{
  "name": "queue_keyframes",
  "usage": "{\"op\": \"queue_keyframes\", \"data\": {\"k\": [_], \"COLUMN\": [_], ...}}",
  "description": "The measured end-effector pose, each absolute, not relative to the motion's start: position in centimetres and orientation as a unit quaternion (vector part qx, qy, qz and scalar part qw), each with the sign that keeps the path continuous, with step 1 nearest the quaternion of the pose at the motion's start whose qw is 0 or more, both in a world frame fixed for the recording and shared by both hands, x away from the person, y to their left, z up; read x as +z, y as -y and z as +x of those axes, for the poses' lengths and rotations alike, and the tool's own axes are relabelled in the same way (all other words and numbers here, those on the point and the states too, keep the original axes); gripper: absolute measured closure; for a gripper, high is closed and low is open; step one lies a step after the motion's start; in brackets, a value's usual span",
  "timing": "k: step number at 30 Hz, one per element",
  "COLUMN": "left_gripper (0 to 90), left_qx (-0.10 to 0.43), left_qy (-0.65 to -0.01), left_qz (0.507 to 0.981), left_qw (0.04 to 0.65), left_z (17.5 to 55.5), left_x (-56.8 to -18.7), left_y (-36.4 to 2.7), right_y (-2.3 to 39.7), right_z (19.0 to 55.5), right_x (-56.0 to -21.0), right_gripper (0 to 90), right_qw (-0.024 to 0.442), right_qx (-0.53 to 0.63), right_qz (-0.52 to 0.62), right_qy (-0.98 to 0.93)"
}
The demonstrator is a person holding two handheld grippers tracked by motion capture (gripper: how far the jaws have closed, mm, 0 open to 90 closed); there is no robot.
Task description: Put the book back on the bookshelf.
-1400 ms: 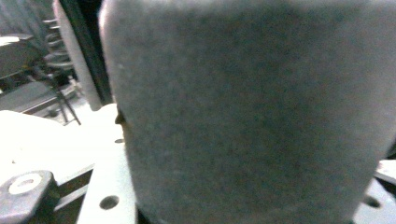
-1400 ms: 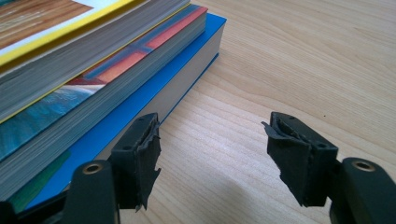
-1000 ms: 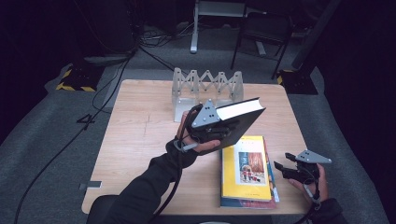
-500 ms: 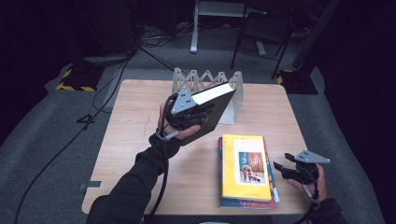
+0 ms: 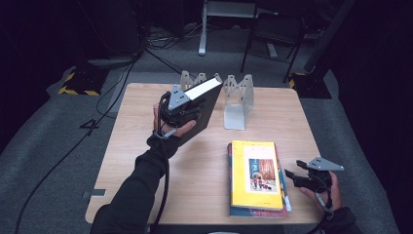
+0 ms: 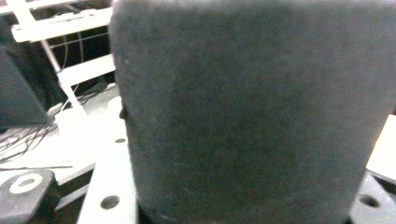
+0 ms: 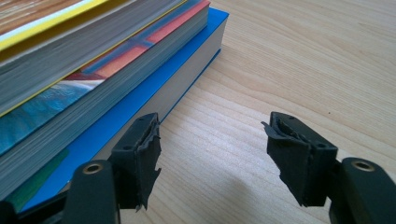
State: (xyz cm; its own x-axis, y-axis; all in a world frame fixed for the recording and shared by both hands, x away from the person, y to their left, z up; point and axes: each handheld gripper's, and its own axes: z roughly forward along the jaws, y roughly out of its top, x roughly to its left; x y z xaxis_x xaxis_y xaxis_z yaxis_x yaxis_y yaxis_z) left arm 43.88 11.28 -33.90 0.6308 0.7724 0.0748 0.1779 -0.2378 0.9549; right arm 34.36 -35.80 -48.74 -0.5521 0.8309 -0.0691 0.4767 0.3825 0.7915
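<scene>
The book lifted above the pale wood table is black with white page edges. Right of it, the stack's top book is yellow; beneath show a red-and-teal cover and a blue one.

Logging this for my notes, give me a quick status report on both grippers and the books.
Left gripper shut on black book, held above table near metal book rack. Right gripper open, empty, beside book stack. Nothing blocking the rack.

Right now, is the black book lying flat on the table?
No, the left gripper holds the black book up in the air above the table, tilted near the metal rack.
</scene>
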Motion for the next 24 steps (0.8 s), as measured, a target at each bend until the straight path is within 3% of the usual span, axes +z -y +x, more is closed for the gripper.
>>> {"op": "queue_keyframes", "data": {"k": [24], "left_gripper": [51.9], "left_qx": [0.331], "left_qy": [-0.434], "left_qz": [0.683], "left_qw": [0.485], "left_z": [48.8], "left_x": [-36.8], "left_y": [-12.2], "right_y": [35.7], "right_z": [34.4], "right_x": [-48.9], "right_gripper": [35.5], "right_qw": [0.235], "right_qx": [0.373], "right_qz": [0.409], "right_qy": [-0.799]}}
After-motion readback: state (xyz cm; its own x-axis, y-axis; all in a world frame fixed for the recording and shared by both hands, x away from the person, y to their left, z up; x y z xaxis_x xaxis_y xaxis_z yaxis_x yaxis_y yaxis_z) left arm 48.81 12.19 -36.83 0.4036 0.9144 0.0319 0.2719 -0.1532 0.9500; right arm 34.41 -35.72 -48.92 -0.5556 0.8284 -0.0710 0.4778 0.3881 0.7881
